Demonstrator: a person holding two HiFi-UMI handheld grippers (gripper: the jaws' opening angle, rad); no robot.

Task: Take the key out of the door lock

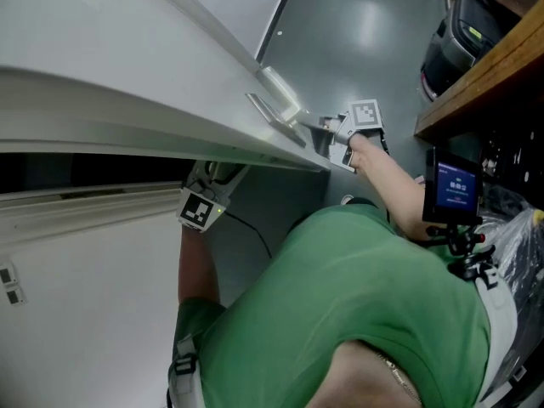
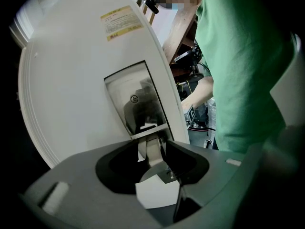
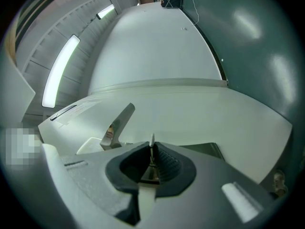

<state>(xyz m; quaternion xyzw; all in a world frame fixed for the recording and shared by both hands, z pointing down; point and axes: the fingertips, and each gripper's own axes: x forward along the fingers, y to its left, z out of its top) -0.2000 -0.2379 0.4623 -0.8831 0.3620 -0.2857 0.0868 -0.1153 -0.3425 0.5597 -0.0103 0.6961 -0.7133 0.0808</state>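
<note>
A white door (image 1: 127, 83) stands ajar, seen from above. On its far face a silver handle lever (image 1: 279, 100) sticks out. My right gripper (image 1: 330, 127) is just below that lever, close to the door. In the right gripper view it (image 3: 152, 151) is shut on a thin metal key (image 3: 152, 144), seen edge-on; the lock is hidden behind the jaws. The lever (image 3: 118, 125) rises to the left. My left gripper (image 1: 211, 181) reaches under the door's edge on the near side. It (image 2: 152, 149) is closed round the inner door handle (image 2: 151, 149), below its steel plate (image 2: 136, 101).
A wooden shelf (image 1: 480, 62) juts in at the right, with a black appliance (image 1: 459, 32) behind it and a small lit screen (image 1: 455, 185) below. A person's green shirt (image 1: 365, 296) fills the lower middle. Grey floor (image 1: 365, 24) lies beyond the door.
</note>
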